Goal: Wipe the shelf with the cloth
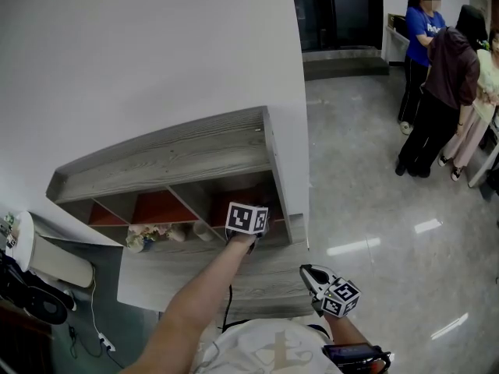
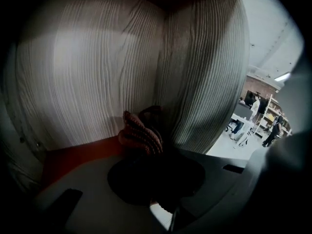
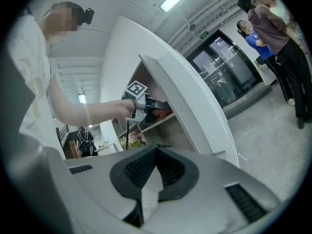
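The left gripper (image 2: 152, 152) is reaching into the shelf (image 1: 179, 158), into the cubby at the right end. Its jaws are pinching a brown-red knitted cloth (image 2: 140, 133). The cloth sticks out past the jaws, low down in the back corner of the cubby, where two stripy grey wood walls meet. It is just above the red bottom of the cubby. I cannot tell if the cloth is touching the wood. The right gripper (image 1: 308, 271) is not in the shelf. It is held low in front of the shelf, near the person's body. Its jaws are pressed together at the tips and there is nothing between them. The shelf is grey wood and stands against a white wall (image 1: 140, 53). Some flowers (image 1: 144, 236) sit in the cubby to the left. Far off on the shiny floor (image 1: 374, 209), a few people (image 1: 440, 84) stand close together.
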Tool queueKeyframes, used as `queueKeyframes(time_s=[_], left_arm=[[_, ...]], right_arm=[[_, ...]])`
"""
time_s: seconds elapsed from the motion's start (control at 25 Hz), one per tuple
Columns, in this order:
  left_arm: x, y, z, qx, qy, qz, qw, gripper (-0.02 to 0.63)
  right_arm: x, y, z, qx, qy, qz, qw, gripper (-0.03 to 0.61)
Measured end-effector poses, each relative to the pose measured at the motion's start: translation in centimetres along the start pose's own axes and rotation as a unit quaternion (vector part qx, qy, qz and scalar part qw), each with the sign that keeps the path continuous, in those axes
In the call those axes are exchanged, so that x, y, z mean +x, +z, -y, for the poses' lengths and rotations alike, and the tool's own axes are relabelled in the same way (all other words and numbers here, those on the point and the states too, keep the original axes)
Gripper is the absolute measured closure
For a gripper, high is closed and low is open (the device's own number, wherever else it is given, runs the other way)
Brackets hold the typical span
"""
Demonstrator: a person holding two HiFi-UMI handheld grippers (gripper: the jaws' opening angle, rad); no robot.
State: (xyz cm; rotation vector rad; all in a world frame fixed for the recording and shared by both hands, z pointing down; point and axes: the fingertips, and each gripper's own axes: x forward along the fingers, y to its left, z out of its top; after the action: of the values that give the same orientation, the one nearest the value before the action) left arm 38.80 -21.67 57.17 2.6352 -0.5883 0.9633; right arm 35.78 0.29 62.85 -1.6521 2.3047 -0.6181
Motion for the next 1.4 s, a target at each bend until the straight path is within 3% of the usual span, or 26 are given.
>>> queueKeyframes(time_s=[0.48, 0.92, 1.4], left_arm=[[-2.6, -1.5, -6.8, -0.036, 0.092, -0.002, 0.9951, 0.546], [-5.8, -3.4, -11.2, -0.085, 0.193, -0.003, 0.9775, 0.546], [-9.3, -6.3, -10.7, -0.135, 0.207, 0.031, 0.9684, 0.546]], right_arm=[[1.1, -0.4, -0.6, -0.001, 0.015, -0.009, 1.0, 0.574], [2.2, -0.5, -1.8, -0.005, 0.032, -0.02, 0.999, 0.574], [2.5, -0.9, -3.3, -0.008, 0.05, -0.025, 0.998, 0.574]])
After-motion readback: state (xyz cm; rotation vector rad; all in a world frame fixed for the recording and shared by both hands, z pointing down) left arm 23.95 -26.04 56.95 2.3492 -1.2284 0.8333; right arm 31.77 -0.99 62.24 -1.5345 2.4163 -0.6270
